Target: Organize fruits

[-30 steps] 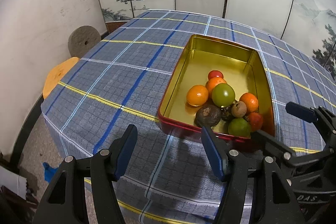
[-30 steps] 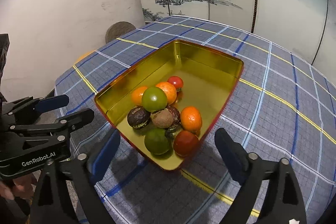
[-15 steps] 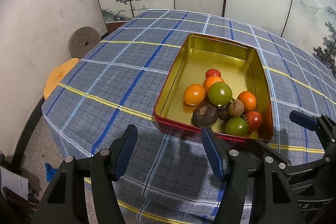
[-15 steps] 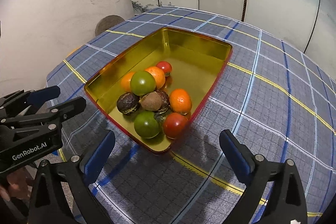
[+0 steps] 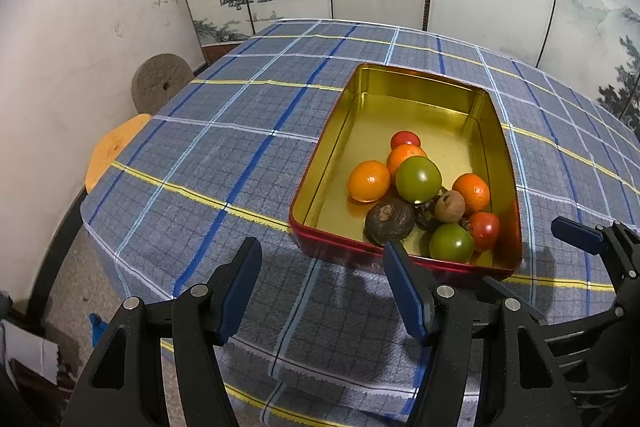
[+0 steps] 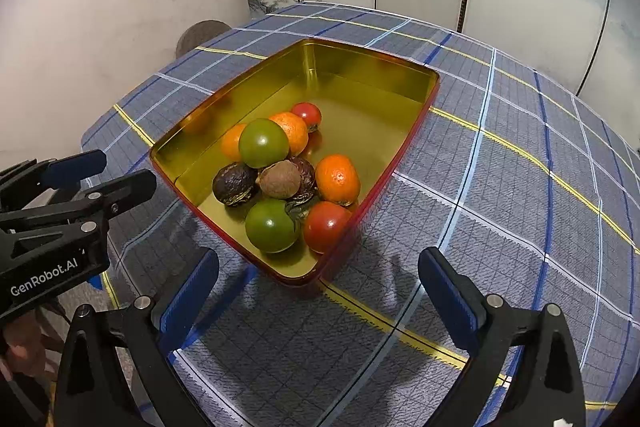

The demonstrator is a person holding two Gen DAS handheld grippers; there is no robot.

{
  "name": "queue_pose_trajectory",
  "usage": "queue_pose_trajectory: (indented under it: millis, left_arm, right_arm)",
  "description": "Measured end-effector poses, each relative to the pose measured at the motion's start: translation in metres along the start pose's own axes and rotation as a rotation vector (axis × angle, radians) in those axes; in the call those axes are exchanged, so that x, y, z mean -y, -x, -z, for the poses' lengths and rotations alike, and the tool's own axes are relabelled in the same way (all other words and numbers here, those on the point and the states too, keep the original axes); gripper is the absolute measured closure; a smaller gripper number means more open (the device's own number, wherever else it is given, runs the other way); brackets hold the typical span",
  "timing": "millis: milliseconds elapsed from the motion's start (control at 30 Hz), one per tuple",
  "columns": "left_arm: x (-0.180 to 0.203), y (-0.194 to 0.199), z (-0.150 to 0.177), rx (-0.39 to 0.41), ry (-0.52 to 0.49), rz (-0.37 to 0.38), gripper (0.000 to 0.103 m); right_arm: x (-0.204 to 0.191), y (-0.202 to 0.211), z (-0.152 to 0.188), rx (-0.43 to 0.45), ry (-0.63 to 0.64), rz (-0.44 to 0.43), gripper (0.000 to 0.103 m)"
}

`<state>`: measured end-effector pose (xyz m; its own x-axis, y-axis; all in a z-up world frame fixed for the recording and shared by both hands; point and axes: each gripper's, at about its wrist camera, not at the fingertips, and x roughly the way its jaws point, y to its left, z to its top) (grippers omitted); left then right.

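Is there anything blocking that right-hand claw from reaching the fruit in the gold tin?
Only the tin's near wall rises between the right gripper and the fruit. The tin is open on top with no lid. The red tomato and green tomato lie nearest, tight against that wall.

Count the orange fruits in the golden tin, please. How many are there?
3. One orange fruit lies nearest the tin's left wall, one sits behind the big green fruit, and one lies toward the right wall. Others might be hidden beneath the pile.
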<state>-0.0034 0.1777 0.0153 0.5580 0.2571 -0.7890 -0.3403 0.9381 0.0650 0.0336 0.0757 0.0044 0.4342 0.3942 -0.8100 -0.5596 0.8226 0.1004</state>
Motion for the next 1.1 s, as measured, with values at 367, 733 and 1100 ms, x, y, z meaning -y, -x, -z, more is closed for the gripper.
queue_pose_trajectory:
  millis: [367, 733, 1100]
  left_arm:
    - [0.0020, -0.0018, -0.0028, 0.000, -0.008, -0.004, 0.039]
    - [0.0054, -0.0023, -0.0049, 0.001, -0.014, -0.003, 0.039]
    - [0.0073, -0.0053, -0.0041, -0.004, -0.022, 0.004, 0.039]
  right_arm:
    - [0.0030, -0.0032, 0.0006, -0.011, 0.001, 0.001, 0.004]
    - [0.0032, -0.0047, 0.0008, -0.016, -0.001, 0.002, 0.004]
    - [0.0040, -0.0058, 0.0008, -0.017, 0.000, 0.002, 0.004]
